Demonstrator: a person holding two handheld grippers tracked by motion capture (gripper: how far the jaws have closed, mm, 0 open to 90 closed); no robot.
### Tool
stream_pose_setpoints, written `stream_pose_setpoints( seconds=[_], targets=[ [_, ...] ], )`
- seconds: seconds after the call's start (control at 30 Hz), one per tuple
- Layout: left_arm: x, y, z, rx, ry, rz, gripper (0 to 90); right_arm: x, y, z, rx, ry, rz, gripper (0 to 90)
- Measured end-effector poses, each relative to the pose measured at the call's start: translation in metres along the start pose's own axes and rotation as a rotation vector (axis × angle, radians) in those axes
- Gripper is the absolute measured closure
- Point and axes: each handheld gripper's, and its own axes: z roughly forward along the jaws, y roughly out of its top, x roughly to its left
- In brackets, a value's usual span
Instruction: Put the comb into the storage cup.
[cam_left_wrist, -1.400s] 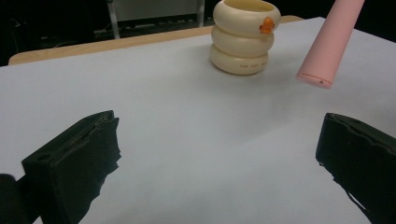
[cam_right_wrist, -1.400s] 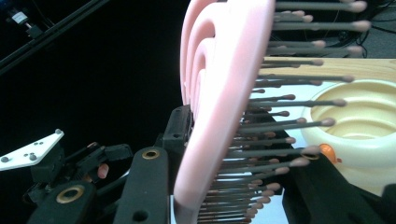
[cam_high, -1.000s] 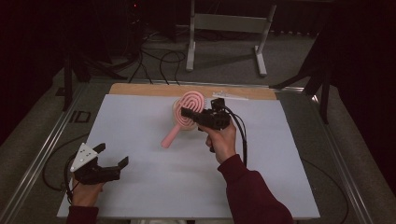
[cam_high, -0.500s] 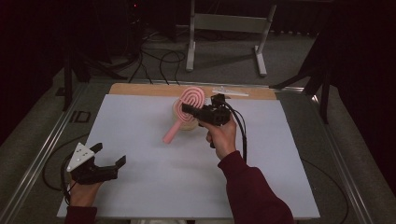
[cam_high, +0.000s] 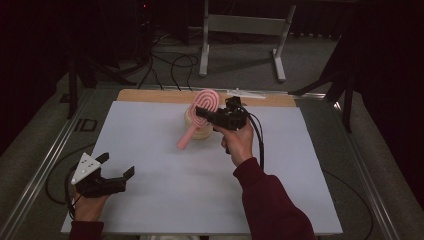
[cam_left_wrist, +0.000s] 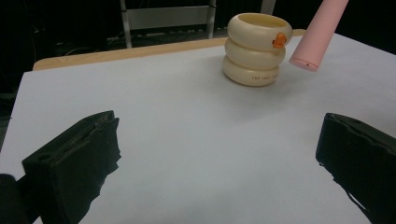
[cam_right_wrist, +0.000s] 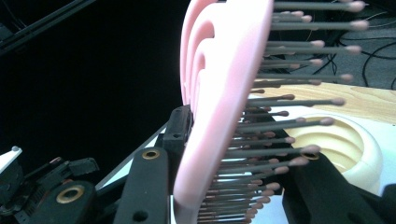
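Gripping the pink hairbrush (cam_high: 199, 116) above the cream holder (cam_left_wrist: 256, 48), your right claw (cam_high: 202, 113) is nearing insertion; your left claw (cam_high: 119, 168) is idling open.

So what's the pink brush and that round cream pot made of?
The pink brush looks like smooth matte plastic, with thin grey bristles, probably plastic too, ending in little round tips. The cream pot looks like hard plastic or maybe glazed ceramic: smooth, rounded rings with a soft shine.

Hairbrush (cam_right_wrist: 219, 116) handle cut off; holder (cam_high: 197, 131) print unreadable
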Motion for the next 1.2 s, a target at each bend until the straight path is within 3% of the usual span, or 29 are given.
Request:
stream_pose_setpoints(
  seconds=[0.63,1.2],
  targets=[
    [-0.002,0.001,0.0,0.001,-0.009,0.006,0.0,-0.004,0.01,0.003,0.017,-0.034,-0.013,63.9],
    [-0.002,0.001,0.001,0.006,-0.015,0.008,0.0,-0.009,0.032,0.0,0.008,-0.072,-0.022,63.9]
  ],
)
